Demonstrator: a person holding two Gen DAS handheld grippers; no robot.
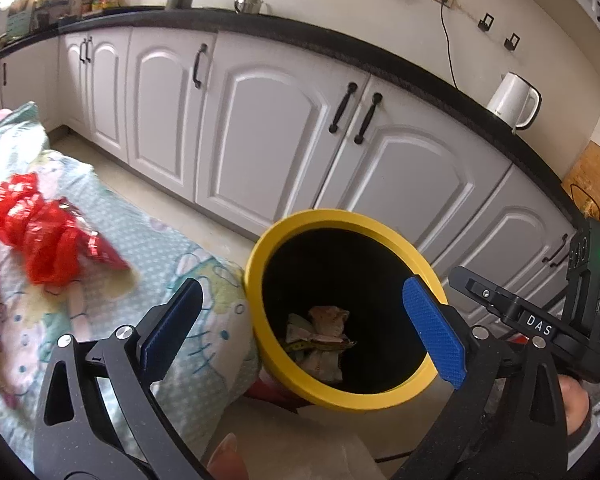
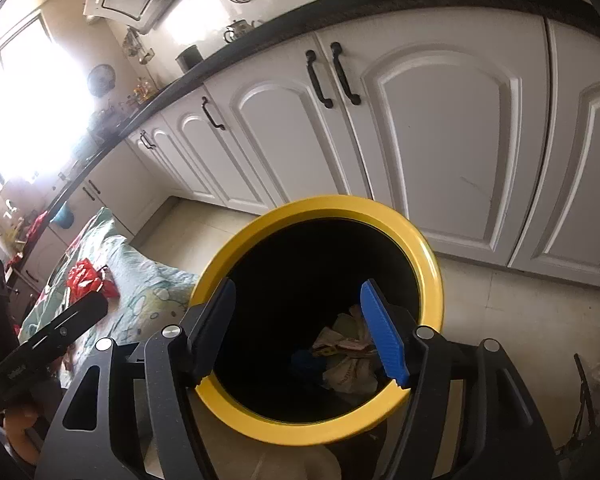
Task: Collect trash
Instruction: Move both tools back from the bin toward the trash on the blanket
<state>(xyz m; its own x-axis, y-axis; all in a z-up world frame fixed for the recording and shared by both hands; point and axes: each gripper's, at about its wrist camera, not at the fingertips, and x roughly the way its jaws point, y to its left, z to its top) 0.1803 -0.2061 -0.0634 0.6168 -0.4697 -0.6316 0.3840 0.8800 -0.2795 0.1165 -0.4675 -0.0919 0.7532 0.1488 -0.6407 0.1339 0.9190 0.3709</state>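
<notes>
The left tongs (image 1: 304, 332) hang with their blue ribbed pads spread wide and nothing between them, straddling the near-left rim of the round bin with a yellow rim and black inside (image 1: 256, 248). The right tongs (image 2: 312, 328) are likewise apart and empty, poised directly over the mouth of the bin (image 2: 432, 264); in the left wrist view the black body of the right tool sits just to the right of the bin.

At the bottom of the bin lies a bundle of crumpled beige paper and wrappers (image 1: 324, 340), seen from the right wrist view as a pale wad (image 2: 348, 356) with a dark blue scrap beside it.

Just left of the bin, touching its side, is a pale blue cartoon-printed quilt (image 1: 168, 248) spread over a low surface. On it, well apart from the bin, rests a crumpled red plastic bag (image 1: 32, 228), with a red patterned wrapper at its right edge. The right wrist view shows the same red bag (image 2: 84, 280) on the quilt (image 2: 148, 280).

Beyond the bin is a beige tiled floor (image 2: 520, 312), then a row of white arched-panel cabinet doors with black handles (image 1: 268, 120). Above them runs a black worktop (image 1: 380, 64) carrying a white electric kettle (image 1: 514, 100) and a steel teapot (image 1: 249, 2).
</notes>
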